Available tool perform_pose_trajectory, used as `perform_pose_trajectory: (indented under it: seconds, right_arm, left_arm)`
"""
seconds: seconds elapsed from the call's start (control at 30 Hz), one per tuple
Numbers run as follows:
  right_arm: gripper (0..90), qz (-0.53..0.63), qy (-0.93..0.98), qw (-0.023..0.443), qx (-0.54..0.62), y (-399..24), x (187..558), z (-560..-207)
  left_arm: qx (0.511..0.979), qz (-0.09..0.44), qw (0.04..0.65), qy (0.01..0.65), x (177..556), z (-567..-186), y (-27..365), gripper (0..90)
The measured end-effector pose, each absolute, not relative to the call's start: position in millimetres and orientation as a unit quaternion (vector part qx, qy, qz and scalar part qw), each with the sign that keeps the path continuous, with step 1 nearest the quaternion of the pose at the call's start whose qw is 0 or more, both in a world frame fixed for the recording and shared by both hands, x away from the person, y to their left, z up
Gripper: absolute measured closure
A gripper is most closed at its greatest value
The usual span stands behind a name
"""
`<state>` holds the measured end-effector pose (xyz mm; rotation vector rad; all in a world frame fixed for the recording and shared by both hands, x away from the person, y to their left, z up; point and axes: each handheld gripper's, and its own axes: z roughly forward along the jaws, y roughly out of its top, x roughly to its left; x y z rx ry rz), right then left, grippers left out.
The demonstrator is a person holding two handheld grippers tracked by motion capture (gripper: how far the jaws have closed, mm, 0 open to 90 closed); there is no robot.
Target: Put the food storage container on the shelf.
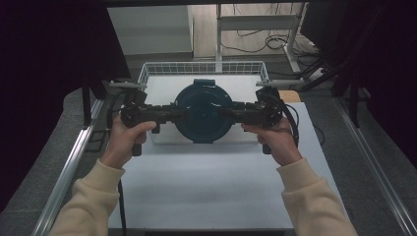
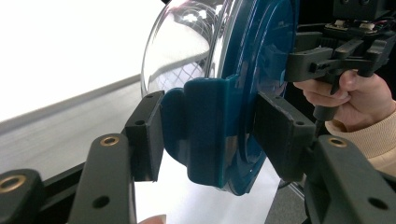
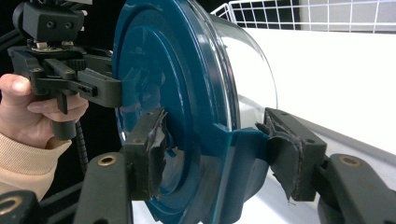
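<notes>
Both black two-jaw grippers, left [image 1: 178,114] and right [image 1: 227,114], clench the opposite side latches of a round clear glass container with a dark teal plastic lid [image 1: 203,111], holding it over the near edge of a white wire basket [image 1: 147,72] on the white table [image 1: 206,182].

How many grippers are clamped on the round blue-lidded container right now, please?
2. The left gripper grips the clip on the left edge of the container, and the right gripper grips the clip on its right edge, holding it over the wire basket.
</notes>
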<state>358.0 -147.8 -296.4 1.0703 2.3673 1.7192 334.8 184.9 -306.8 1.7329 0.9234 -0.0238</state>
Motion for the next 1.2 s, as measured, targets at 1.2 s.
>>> perform_pose_trajectory:
  seconds: [1.2]
  right_arm:
    - [41.4,0.536,0.756,-0.003,0.376,-143,459,-275]
  left_arm:
    - [0.728,-0.044,0.552,0.403,446,-294,190,45.7]
